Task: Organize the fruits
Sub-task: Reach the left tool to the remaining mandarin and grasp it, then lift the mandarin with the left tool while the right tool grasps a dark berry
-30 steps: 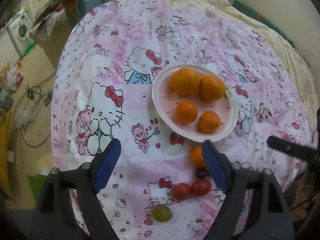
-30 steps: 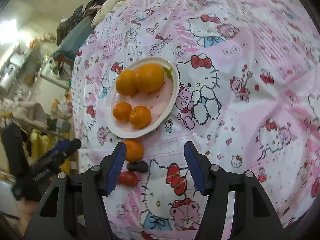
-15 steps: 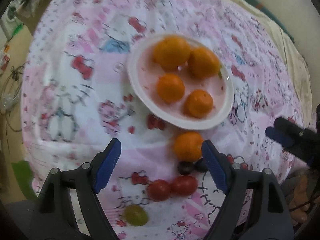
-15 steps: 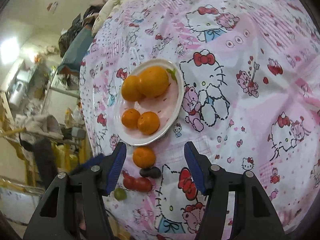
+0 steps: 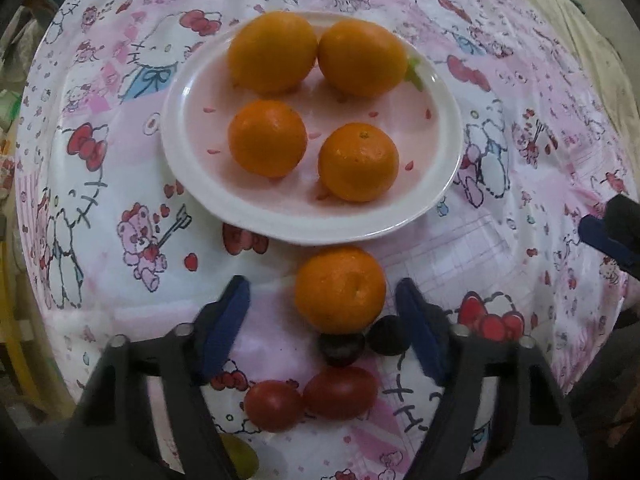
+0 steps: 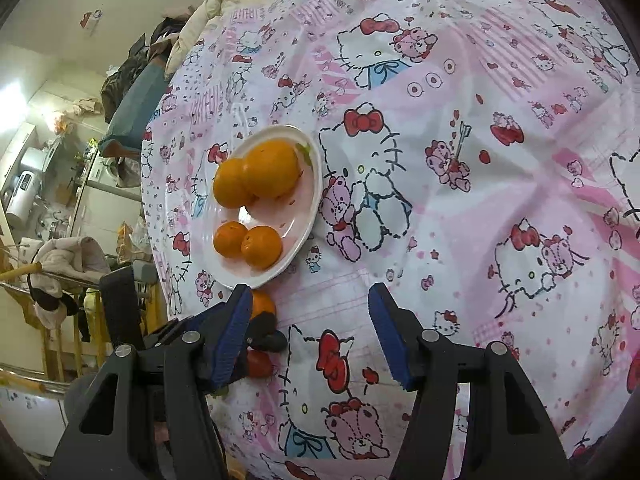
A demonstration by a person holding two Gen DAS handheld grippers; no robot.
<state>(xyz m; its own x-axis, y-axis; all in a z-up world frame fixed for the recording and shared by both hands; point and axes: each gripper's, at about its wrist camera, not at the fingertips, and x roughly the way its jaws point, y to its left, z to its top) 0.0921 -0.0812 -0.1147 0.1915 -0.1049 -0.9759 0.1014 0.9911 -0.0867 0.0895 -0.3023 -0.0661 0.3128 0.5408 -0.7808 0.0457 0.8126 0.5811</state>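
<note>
Left claw spread wide, straddling loose orange on bed sheet, just beside plate holding four oranges; probably lined up to grasp it. Right claw also released, empty, hovering apart. Tomatoes, dark grapes nearby.

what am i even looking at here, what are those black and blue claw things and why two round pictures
Those claws are two handheld grippers, one in each of a person's hands, each carrying a fisheye camera that looks along its fingers, which explains the round pictures. One picture is from the left gripper, one from the right gripper. Both are open and hold nothing. On the cartoon-print cloth sits a white plate with four oranges. Just off the plate lies a loose orange between the left fingers, then two dark fruits, two tomatoes and something green.
</note>
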